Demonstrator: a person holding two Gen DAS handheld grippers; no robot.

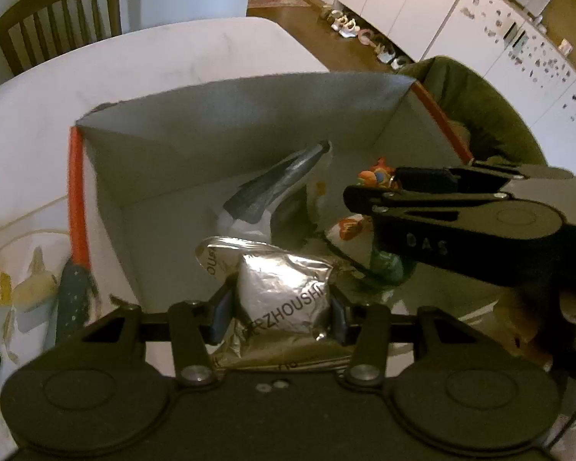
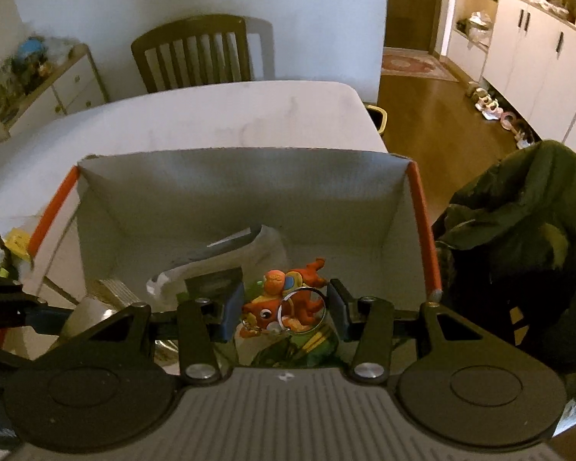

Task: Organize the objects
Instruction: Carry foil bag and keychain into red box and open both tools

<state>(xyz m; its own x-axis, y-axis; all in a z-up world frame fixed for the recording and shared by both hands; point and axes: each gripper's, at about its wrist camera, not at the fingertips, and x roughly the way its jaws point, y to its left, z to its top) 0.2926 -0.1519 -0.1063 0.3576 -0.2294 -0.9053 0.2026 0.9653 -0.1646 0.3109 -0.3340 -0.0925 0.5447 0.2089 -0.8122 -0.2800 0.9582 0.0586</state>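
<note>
While the left wrist view looks down into an open grey box [image 1: 249, 115] with orange edges, the left hand-held gripper [image 1: 282, 307] grips a silver foil packet [image 1: 284, 288]; both blue pads press its sides, and the packet hangs over the near part of the box interior. Farther in lies a grey and white pouch [image 1: 276, 188], tilted up toward the far wall. To the right, the right hand-held gripper [image 1: 372, 192] reaches in from the side, with an orange toy keychain [image 1: 376, 174] at its tip. The box stands on a white counter [image 1: 172, 61]; a wooden chair [image 1: 61, 11] stands at the far left, and a dark green bag [image 1: 476, 107] sits just beside the box's right wall. A few small items lie on the counter left of the box, too blurred to name.

Seen from the right wrist, the right hand-held gripper [image 2: 284, 307] holds the orange toy keychain [image 2: 284, 299] with its metal ring [image 2: 301, 309] between the pads, above the box's near right area. Whether the pads press the toy firmly I cannot tell; it does hang between them. Below it shows some green packaging [image 2: 299, 349]. The grey and white pouch [image 2: 226, 265] lies at centre left inside the box [image 2: 249, 176]. The chair [image 2: 196, 53] stands beyond the counter [image 2: 211, 115], and the green bag [image 2: 518, 230] is at the right.
</note>
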